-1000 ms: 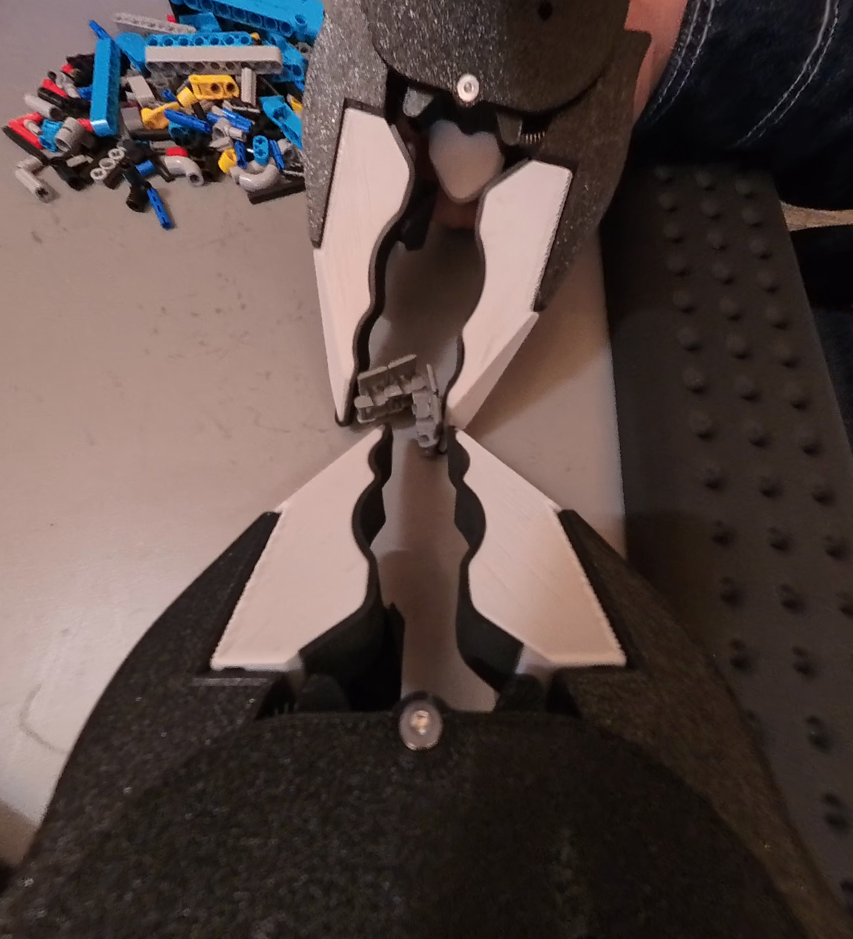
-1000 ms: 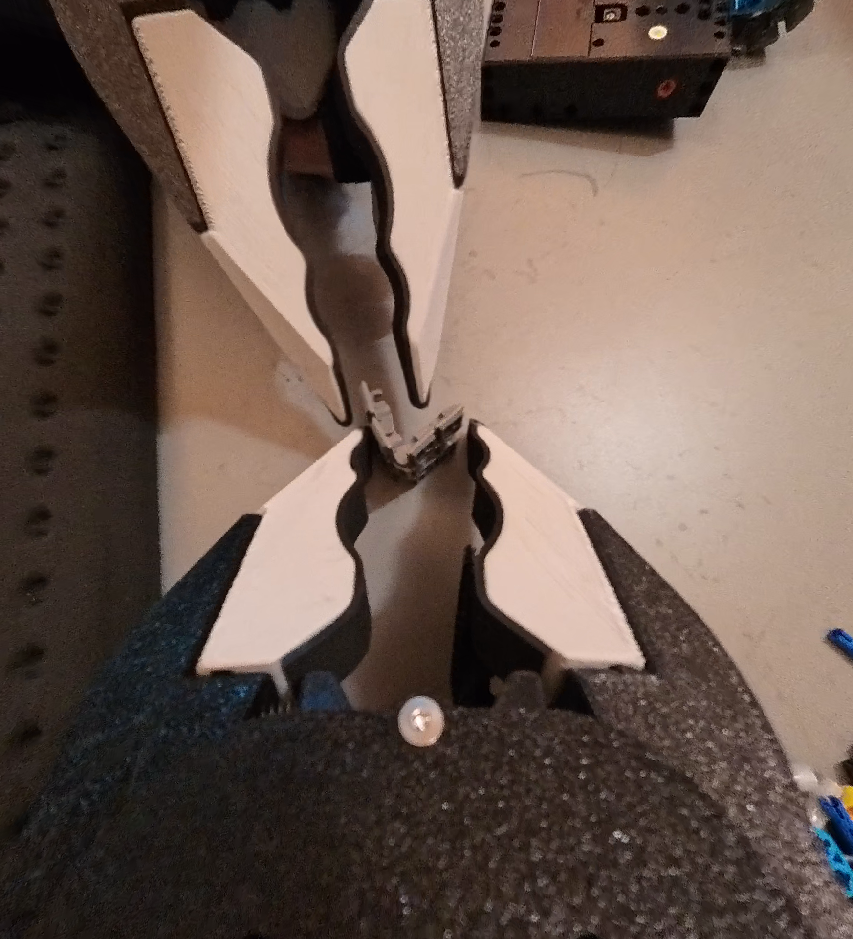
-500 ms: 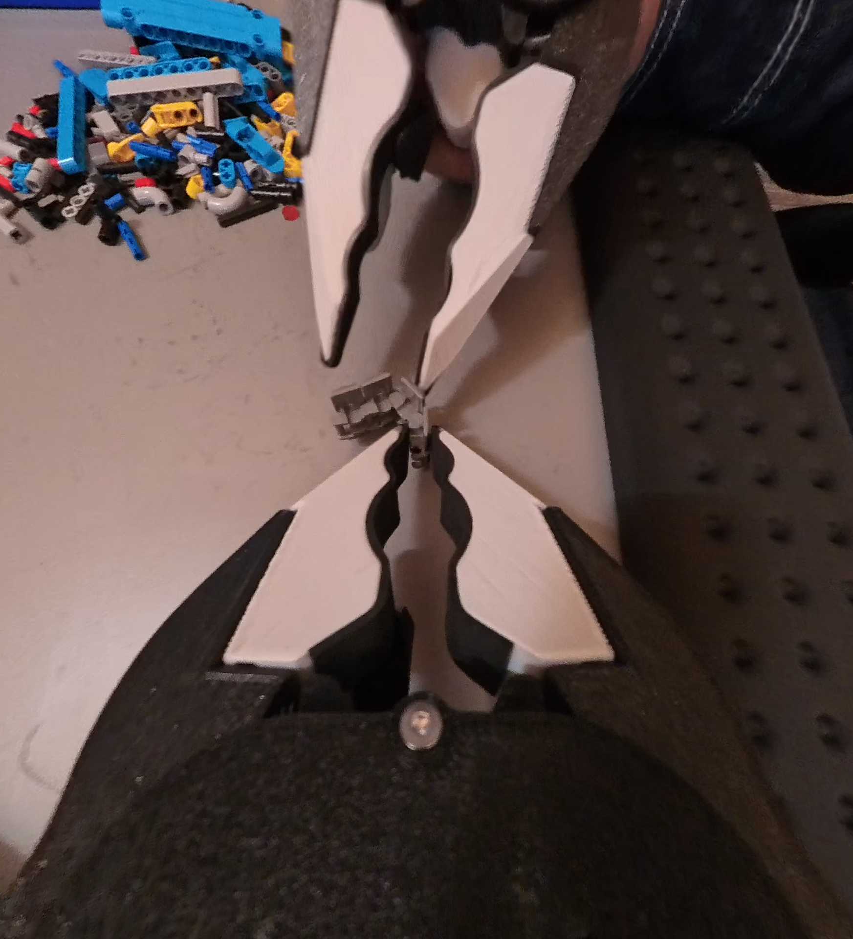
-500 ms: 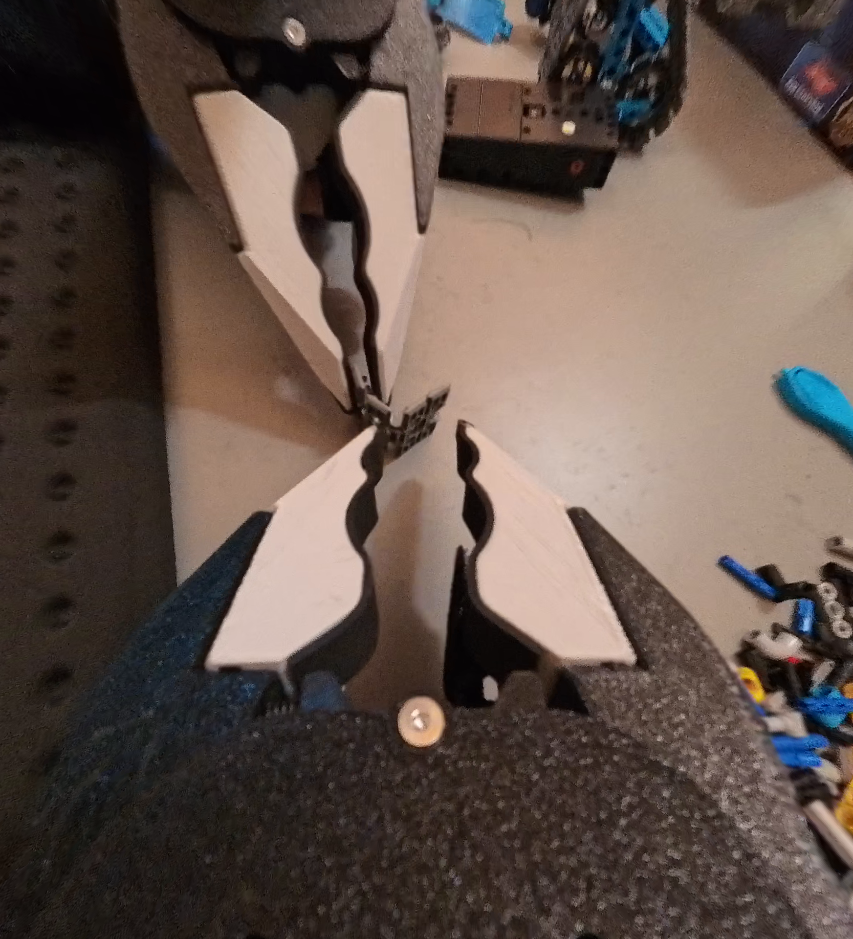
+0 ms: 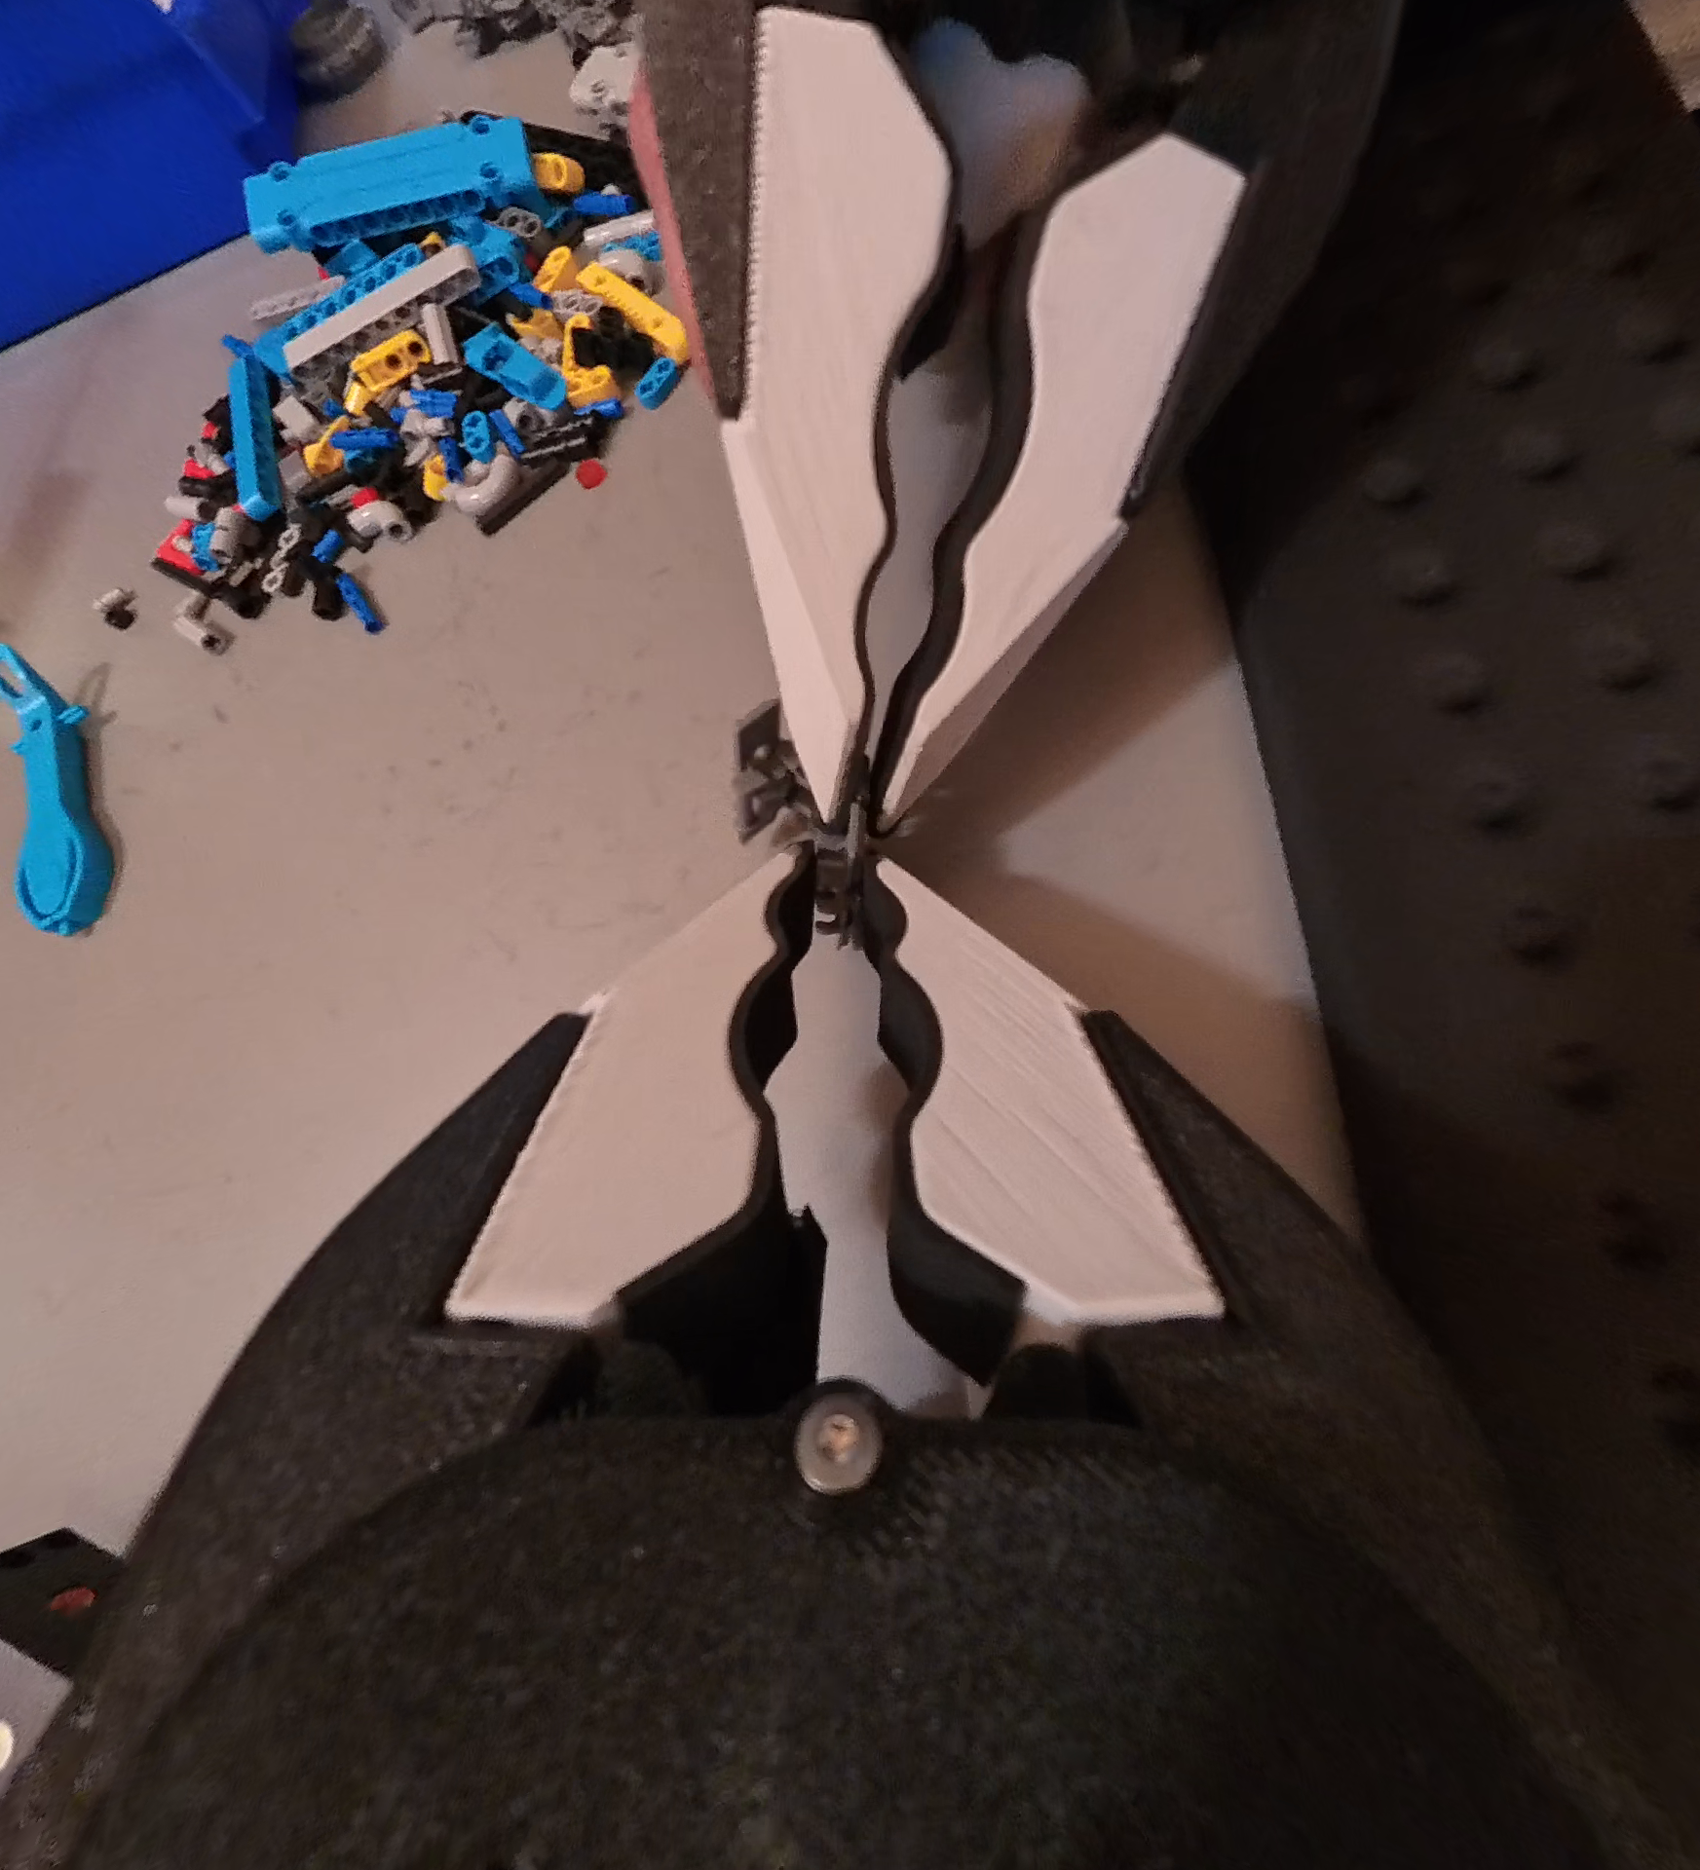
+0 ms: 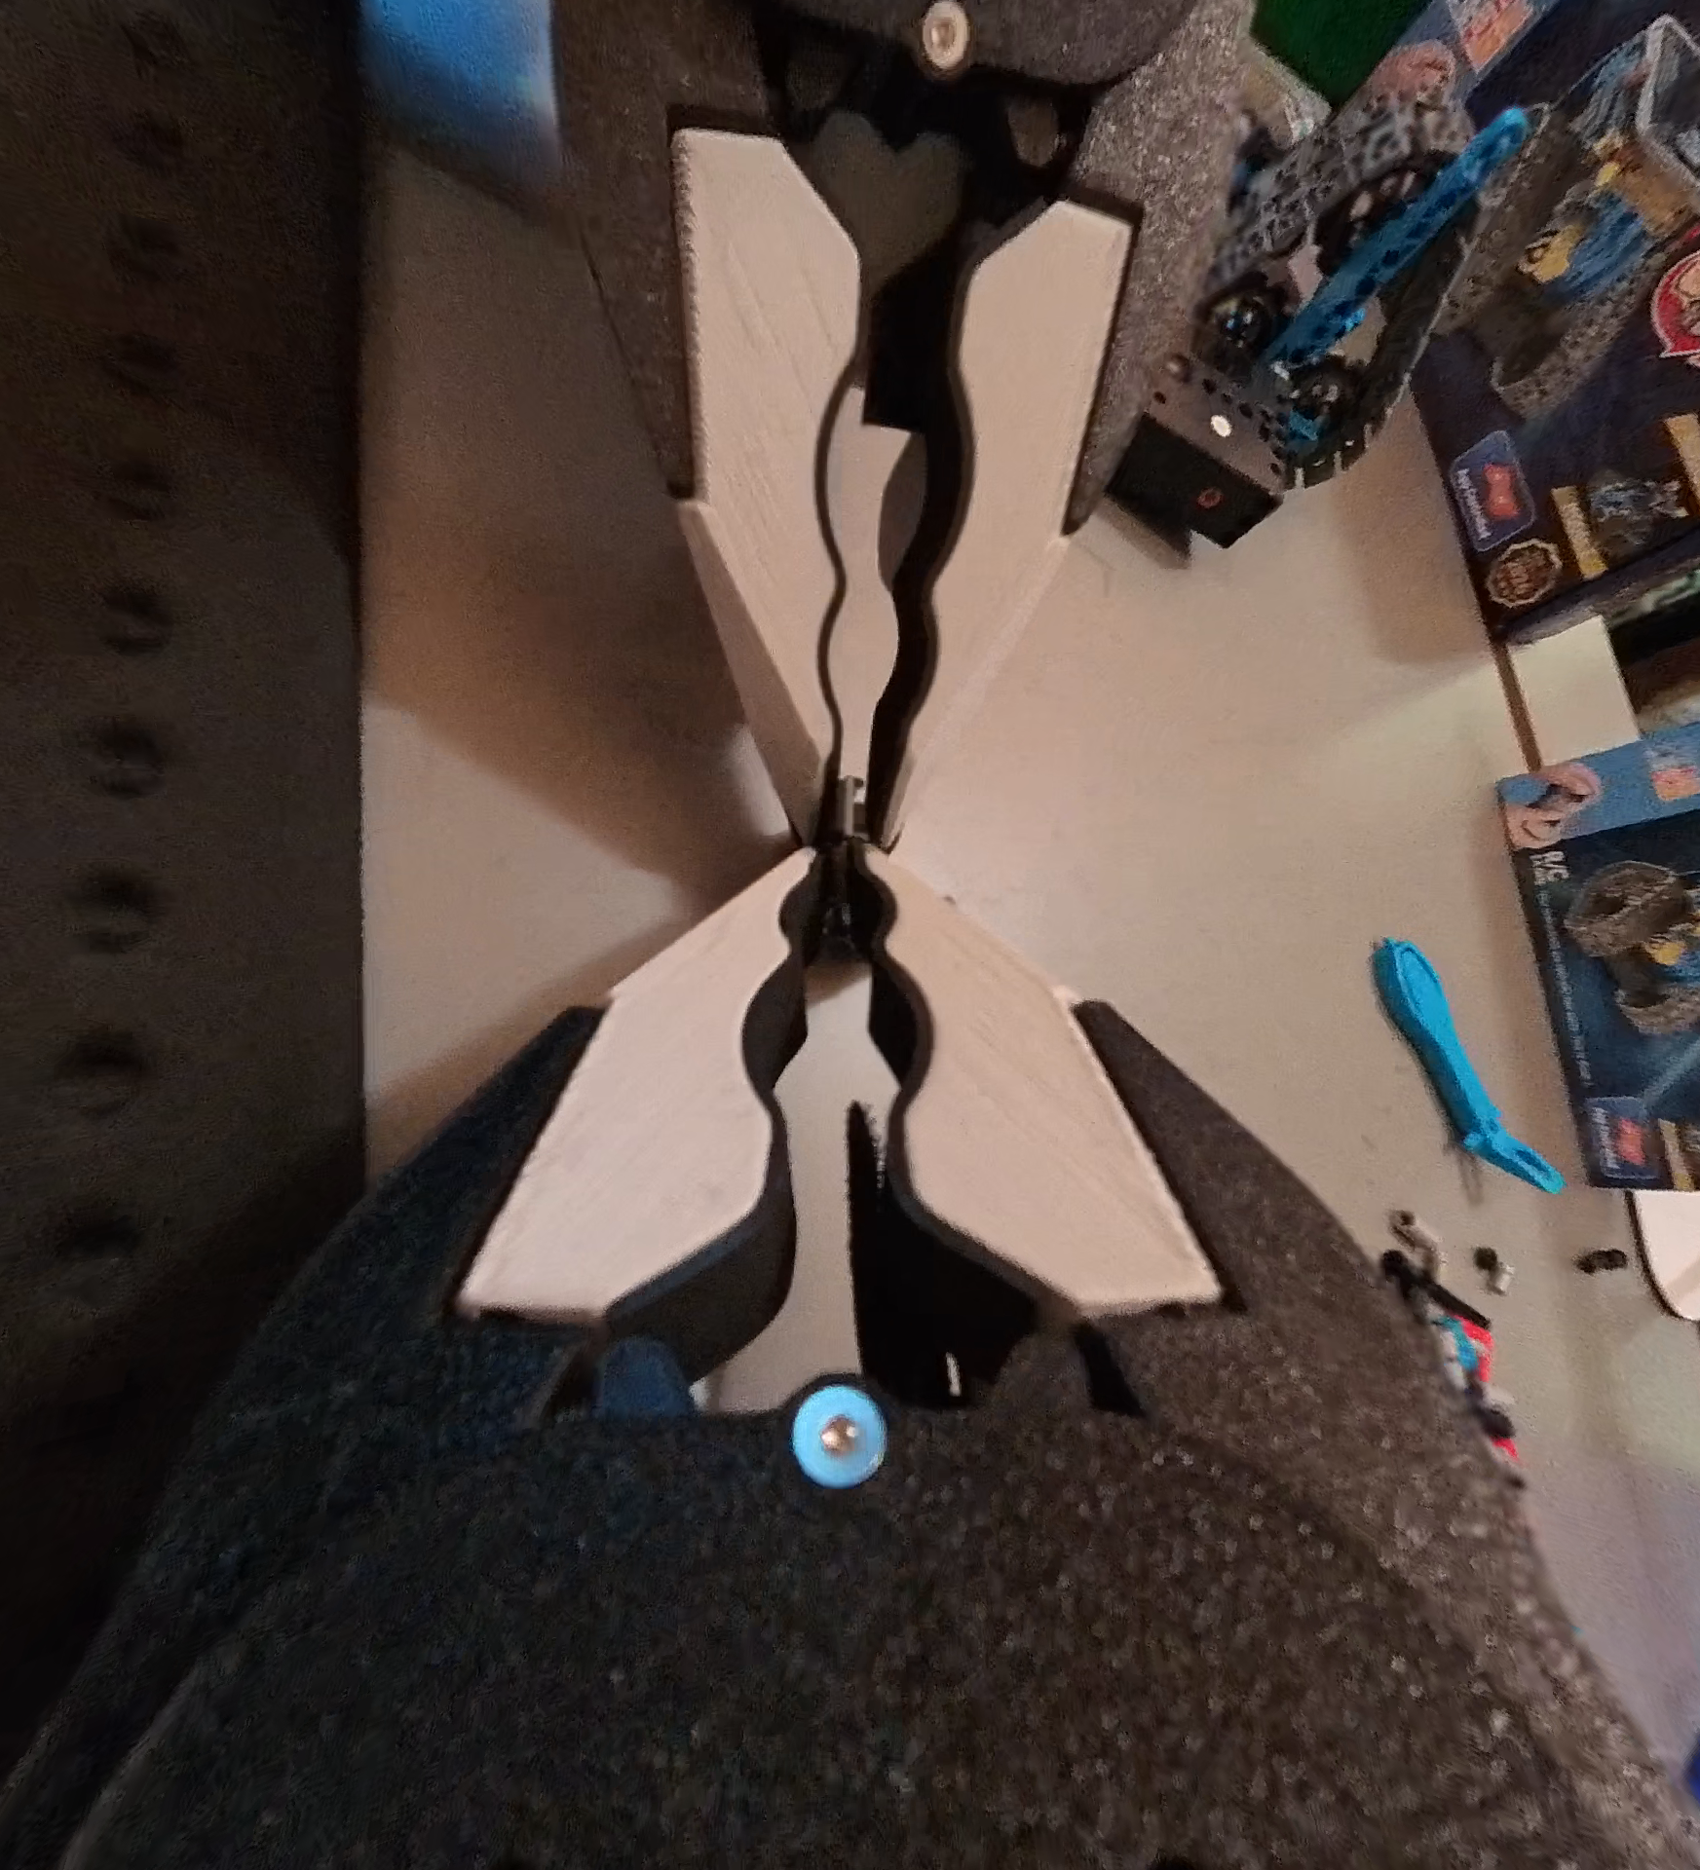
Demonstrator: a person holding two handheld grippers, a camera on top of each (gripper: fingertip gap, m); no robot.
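Tip-to-tip, left tool and right tool both clamp small grey link piece above counter. Side segment juts left. Loose brick pile, blue lever tool well apart.

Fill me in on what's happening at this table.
Two handheld grippers meet tip to tip above the table. The left gripper and the right gripper are each shut on the small grey brick assembly. A pile of loose bricks and a blue tool lie nearby.
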